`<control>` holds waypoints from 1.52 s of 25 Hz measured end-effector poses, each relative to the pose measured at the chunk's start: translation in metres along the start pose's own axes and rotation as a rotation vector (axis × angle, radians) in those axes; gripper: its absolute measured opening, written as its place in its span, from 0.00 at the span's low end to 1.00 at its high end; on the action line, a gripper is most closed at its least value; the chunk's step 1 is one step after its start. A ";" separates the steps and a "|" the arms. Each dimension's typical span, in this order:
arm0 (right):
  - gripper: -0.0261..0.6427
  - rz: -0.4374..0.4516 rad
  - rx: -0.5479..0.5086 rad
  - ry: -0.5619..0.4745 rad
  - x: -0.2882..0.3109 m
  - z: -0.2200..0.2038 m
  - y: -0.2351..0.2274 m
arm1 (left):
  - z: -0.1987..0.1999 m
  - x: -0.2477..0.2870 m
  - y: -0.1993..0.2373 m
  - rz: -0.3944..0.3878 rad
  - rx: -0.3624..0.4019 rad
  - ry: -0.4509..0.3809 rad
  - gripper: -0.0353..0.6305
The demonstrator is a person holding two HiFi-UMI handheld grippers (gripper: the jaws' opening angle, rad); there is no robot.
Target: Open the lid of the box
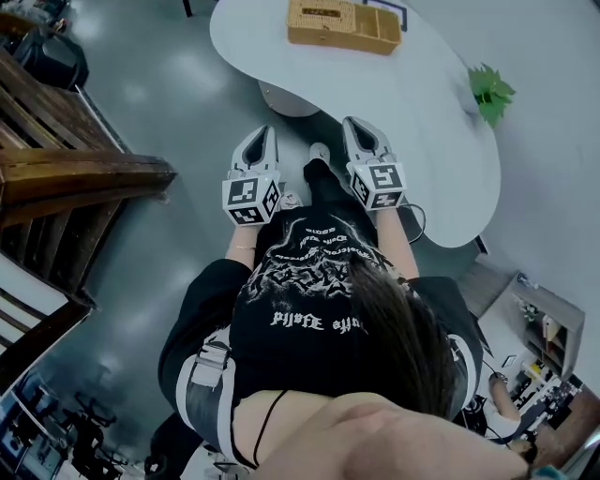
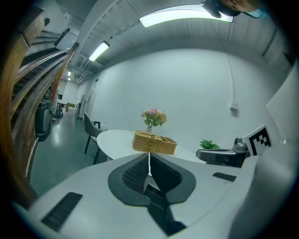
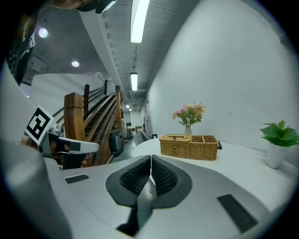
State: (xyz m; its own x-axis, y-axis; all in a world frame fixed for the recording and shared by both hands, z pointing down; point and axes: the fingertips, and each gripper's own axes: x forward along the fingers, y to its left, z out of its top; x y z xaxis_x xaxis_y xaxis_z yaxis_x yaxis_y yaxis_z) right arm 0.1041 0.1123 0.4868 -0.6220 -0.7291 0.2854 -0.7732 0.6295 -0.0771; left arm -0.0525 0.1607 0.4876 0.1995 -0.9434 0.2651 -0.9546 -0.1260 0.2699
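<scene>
A woven wicker box [image 1: 342, 25] stands on the far part of the white table [image 1: 412, 103]. Its flat lid [image 3: 175, 138] lies closed over the left compartment, and the right compartments are uncovered. Both grippers are held side by side in front of the person, short of the table's near edge and well away from the box. My left gripper [image 1: 265, 133] has its ribbed pads pressed together with nothing between them. My right gripper [image 1: 354, 124] is likewise shut and empty. The box [image 2: 154, 143] shows straight ahead over the left gripper [image 2: 149, 162], and the box [image 3: 188, 146] lies slightly right of the right gripper [image 3: 150, 164].
A vase of pink flowers [image 3: 188, 113] stands behind the box. A small green plant [image 1: 489, 92] in a white pot sits at the table's right edge. A wooden staircase [image 1: 66, 169] rises on the left. A chair [image 2: 91, 133] stands at the table's far left.
</scene>
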 end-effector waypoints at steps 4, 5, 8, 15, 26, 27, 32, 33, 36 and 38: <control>0.08 0.029 0.006 0.024 0.030 -0.002 -0.009 | -0.001 0.007 0.020 0.051 -0.010 0.005 0.10; 0.08 0.040 0.011 0.028 0.039 0.000 -0.012 | 0.000 0.011 0.025 0.064 -0.012 0.006 0.09; 0.08 0.066 0.009 0.025 0.062 0.010 -0.025 | 0.006 0.027 0.035 0.092 -0.014 0.009 0.09; 0.08 0.091 -0.031 0.039 0.113 0.034 -0.067 | 0.032 0.090 0.044 0.119 0.000 0.010 0.10; 0.08 0.168 -0.072 0.110 0.176 0.048 -0.117 | 0.056 0.187 0.030 0.120 0.026 0.053 0.09; 0.08 0.176 -0.070 0.116 0.181 0.048 -0.121 | 0.055 0.196 0.028 0.132 0.022 0.063 0.10; 0.08 0.234 -0.078 0.152 0.207 0.045 -0.130 | 0.058 0.230 0.016 0.118 0.016 0.092 0.10; 0.08 0.239 -0.085 0.151 0.212 0.048 -0.133 | 0.060 0.236 0.015 0.111 0.015 0.094 0.10; 0.08 0.237 -0.074 0.142 0.227 0.061 -0.138 | 0.063 0.248 0.019 0.100 0.014 0.109 0.09; 0.08 0.225 -0.062 0.132 0.232 0.069 -0.138 | 0.063 0.253 0.025 0.090 0.018 0.127 0.10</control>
State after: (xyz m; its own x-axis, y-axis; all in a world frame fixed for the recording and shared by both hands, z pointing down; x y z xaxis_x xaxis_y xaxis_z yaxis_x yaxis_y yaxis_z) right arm 0.0580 -0.1621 0.4977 -0.7529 -0.5303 0.3898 -0.6058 0.7899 -0.0954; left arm -0.0395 -0.1006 0.5029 0.1386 -0.9048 0.4026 -0.9735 -0.0498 0.2234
